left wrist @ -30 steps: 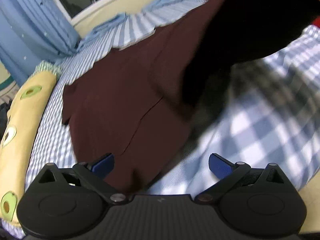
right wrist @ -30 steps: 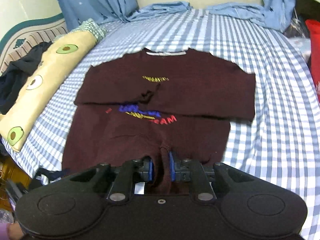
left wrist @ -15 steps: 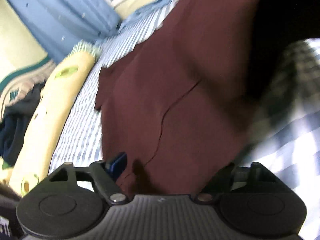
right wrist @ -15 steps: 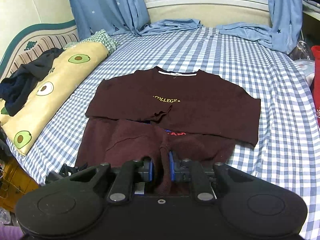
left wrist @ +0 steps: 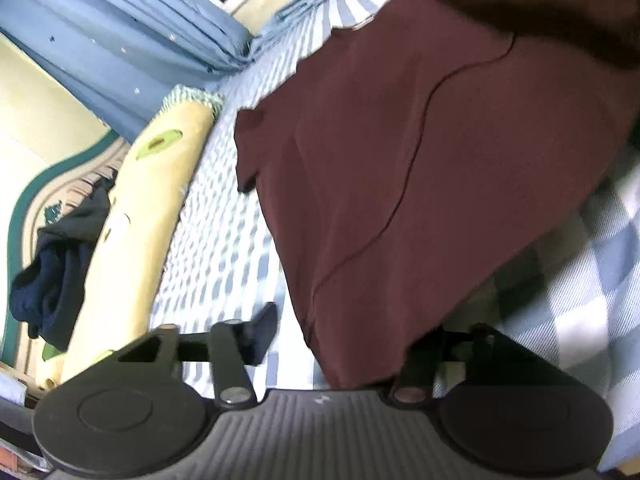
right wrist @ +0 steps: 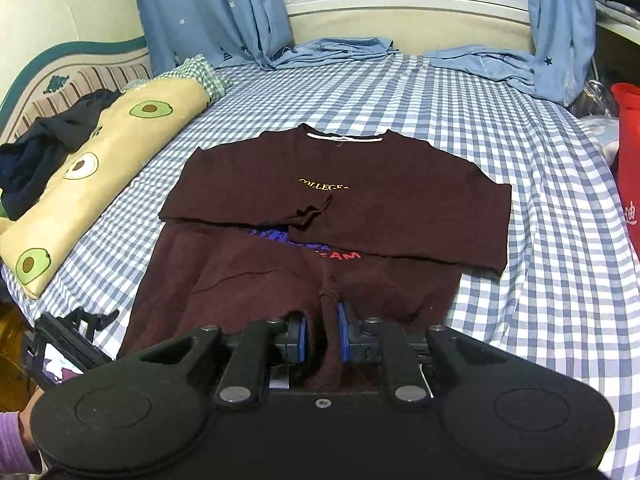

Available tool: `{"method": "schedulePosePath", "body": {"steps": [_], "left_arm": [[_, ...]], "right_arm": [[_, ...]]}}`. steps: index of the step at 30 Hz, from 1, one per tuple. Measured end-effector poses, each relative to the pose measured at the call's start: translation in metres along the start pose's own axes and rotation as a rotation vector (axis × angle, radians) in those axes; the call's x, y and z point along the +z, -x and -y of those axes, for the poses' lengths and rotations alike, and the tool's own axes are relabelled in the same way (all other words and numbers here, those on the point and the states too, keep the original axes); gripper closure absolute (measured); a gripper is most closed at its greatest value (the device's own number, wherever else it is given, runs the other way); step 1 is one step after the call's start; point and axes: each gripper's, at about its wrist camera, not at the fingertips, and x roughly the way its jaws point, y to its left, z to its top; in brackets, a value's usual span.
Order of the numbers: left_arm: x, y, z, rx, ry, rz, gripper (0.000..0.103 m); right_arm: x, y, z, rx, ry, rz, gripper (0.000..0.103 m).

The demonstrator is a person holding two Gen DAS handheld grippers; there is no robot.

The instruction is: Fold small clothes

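Observation:
A maroon sweatshirt (right wrist: 360, 208) lies on the blue checked bed (right wrist: 540, 184), both sleeves folded across its chest over the printed letters. My right gripper (right wrist: 322, 338) is shut on the bottom hem, lifted and bunched toward me. In the left wrist view the sweatshirt (left wrist: 420, 152) fills the upper right, its lifted hem hanging between the open jaws of my left gripper (left wrist: 352, 340); the left finger (left wrist: 262, 334) is apart from the cloth and the right finger is hidden behind it. The left gripper also shows at the lower left of the right wrist view (right wrist: 80, 326).
A long avocado-print pillow (right wrist: 92, 176) lies along the bed's left side with dark clothes (right wrist: 44, 152) piled on it. Blue curtains (right wrist: 208, 12) hang at the window and pool on the far end of the bed. A red bag (right wrist: 628, 168) stands at the right edge.
My right gripper has lifted the hem up and toward the collar, so the lower body folds over. My left gripper has shifted under the raised hem, still open.

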Motion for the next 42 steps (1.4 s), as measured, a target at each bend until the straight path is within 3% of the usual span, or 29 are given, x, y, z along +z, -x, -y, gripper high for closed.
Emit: {"method": "schedulePosePath", "body": {"steps": [2, 6, 11, 17, 23, 27, 32, 36, 42], "left_arm": [[-0.004, 0.002, -0.006, -0.022, 0.015, 0.023, 0.079], [-0.009, 0.014, -0.021, -0.008, 0.043, 0.077, 0.097], [-0.019, 0.031, -0.063, 0.062, 0.123, 0.166, 0.099], [-0.022, 0.064, -0.088, 0.081, 0.11, 0.255, 0.099], [-0.035, 0.096, -0.096, 0.072, 0.144, 0.279, 0.1], [-0.053, 0.123, -0.102, 0.009, 0.224, 0.246, 0.1], [-0.075, 0.142, -0.104, 0.004, 0.215, 0.218, 0.1], [-0.067, 0.149, -0.109, 0.013, 0.195, 0.234, 0.099], [-0.02, 0.147, -0.136, 0.004, 0.247, 0.312, 0.099]], "right_arm": [[-0.001, -0.001, -0.001, 0.001, 0.004, -0.005, 0.087], [-0.007, -0.005, -0.005, -0.019, 0.048, -0.017, 0.087], [-0.027, -0.012, -0.01, -0.021, 0.103, -0.039, 0.087], [-0.067, -0.013, -0.048, -0.074, 0.383, -0.034, 0.088], [-0.076, 0.015, -0.043, -0.059, 0.347, 0.002, 0.089], [-0.085, 0.035, -0.042, -0.011, 0.33, -0.079, 0.089], [-0.098, 0.051, -0.04, 0.038, 0.24, -0.147, 0.089], [-0.093, 0.059, -0.036, 0.021, 0.184, -0.098, 0.089], [-0.05, 0.059, -0.036, -0.016, 0.199, 0.048, 0.089]]}}
